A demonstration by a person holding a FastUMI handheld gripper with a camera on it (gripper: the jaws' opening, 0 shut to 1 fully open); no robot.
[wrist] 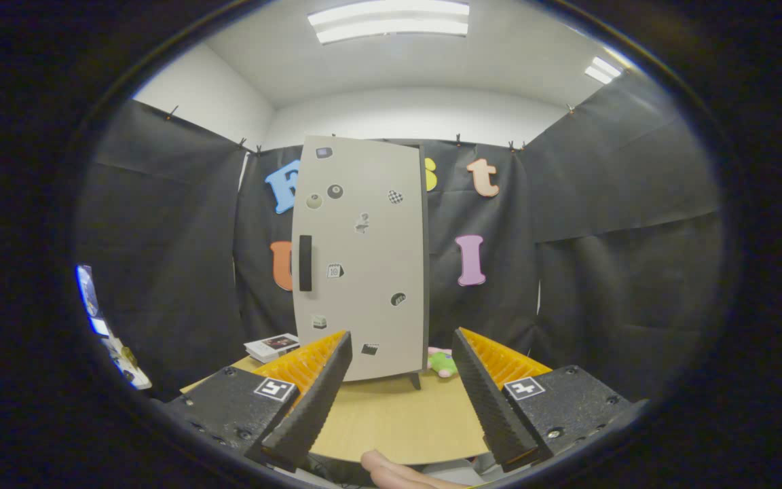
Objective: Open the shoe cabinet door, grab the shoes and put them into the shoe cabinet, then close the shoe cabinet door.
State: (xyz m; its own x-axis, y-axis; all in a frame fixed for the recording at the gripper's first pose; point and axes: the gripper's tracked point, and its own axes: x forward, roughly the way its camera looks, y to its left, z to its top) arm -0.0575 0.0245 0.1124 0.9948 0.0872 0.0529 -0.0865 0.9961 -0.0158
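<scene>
Pale grey shoe cabinet (360,261) stands upright on the light wood counter (398,414), beyond the jaws and slightly toward the left finger. Door closed; its flat front faces the camera. Black vertical handle (305,263) sits on the door's left side, roughly mid-height. Small stickers scattered across the door front, too small to make out. One short dark leg shows under the cabinet's right lower corner. Gripper (401,353) hovers over the near edge of the counter, jaws released and spread wide, nothing between them but bare wood. Fingers (313,401) black with ribbed inner faces and orange backing; each base carries a small square black-and-white marker. Left fingertip overlaps the cabinet's lower left corner in view; contact cannot be told. Beyond the right finger, just beside the cabinet's right foot, lies a small green and pink soft item (442,362), partly hidden; whether it is a shoe cannot be told. Beyond the left finger, to the cabinet's left, a small stack of booklets or boxes (271,347) rests on the counter. Part of a person's hand (394,472) shows below the counter's near edge, between the finger bases.
</scene>
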